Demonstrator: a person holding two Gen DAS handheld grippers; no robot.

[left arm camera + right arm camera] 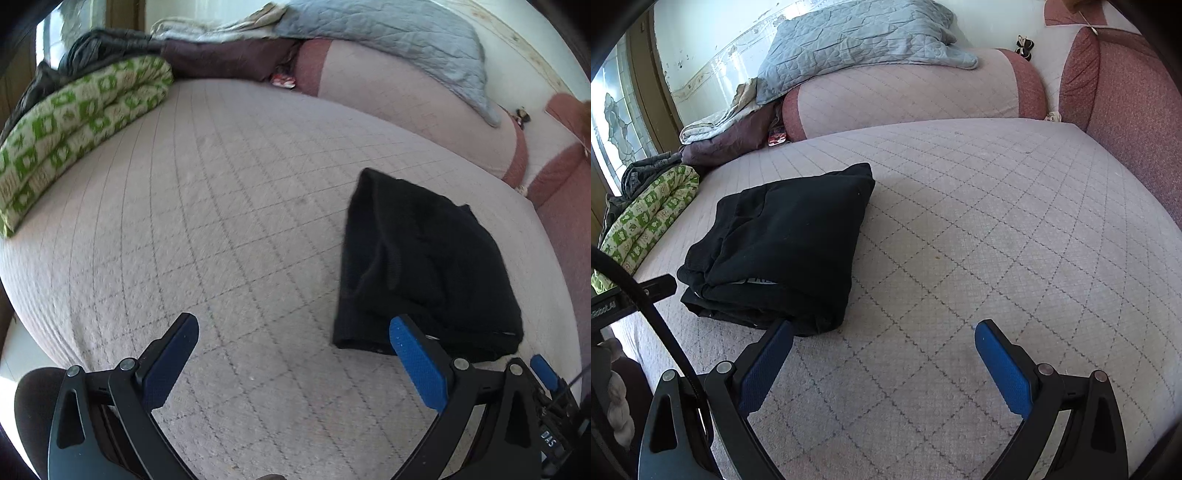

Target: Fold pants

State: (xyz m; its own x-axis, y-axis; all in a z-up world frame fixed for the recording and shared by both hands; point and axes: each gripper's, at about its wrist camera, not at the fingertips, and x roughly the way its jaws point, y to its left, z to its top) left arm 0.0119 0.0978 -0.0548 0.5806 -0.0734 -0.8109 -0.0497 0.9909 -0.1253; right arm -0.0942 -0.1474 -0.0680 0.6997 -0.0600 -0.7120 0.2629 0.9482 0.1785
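While both grippers hang free above the bed point(960, 206), the item of record is one pair of black pants point(783, 243), lying as a compact stacked bundle on the quilted cover, toward the near edge.

Left gripper point(293, 339): tongs spread wide, nothing between them; its right finger point(413, 354) overlaps the near edge of the pants in the left view, though contact cannot be confirmed.

Right gripper point(884, 343): tongs spread wide, empty; its left finger point(768, 365) sits just beside the bundle's near corner, apparently apart from it.

Condition of pants: several layers stacked, upper fold lying slightly askew over the lower ones, a pale label showing in the gap at the near side. Judged folded, or nearly so.

Surroundings: green patterned blanket point(646, 221) rolled at the far left, well apart; bolster point(905, 96) at the head of the bed with a grey quilt point(857, 40) draped over it; dark clothing heaped beside the blanket.

Risks noted:
- A finger brushing the near edge could drag the top layer and open the stack, since the layers are loose and unweighted.
- Pinching only the top fold for a further tuck would lift it off the rest.
- Bundle lies close to the bed's edge; a push toward the person could slide it off.
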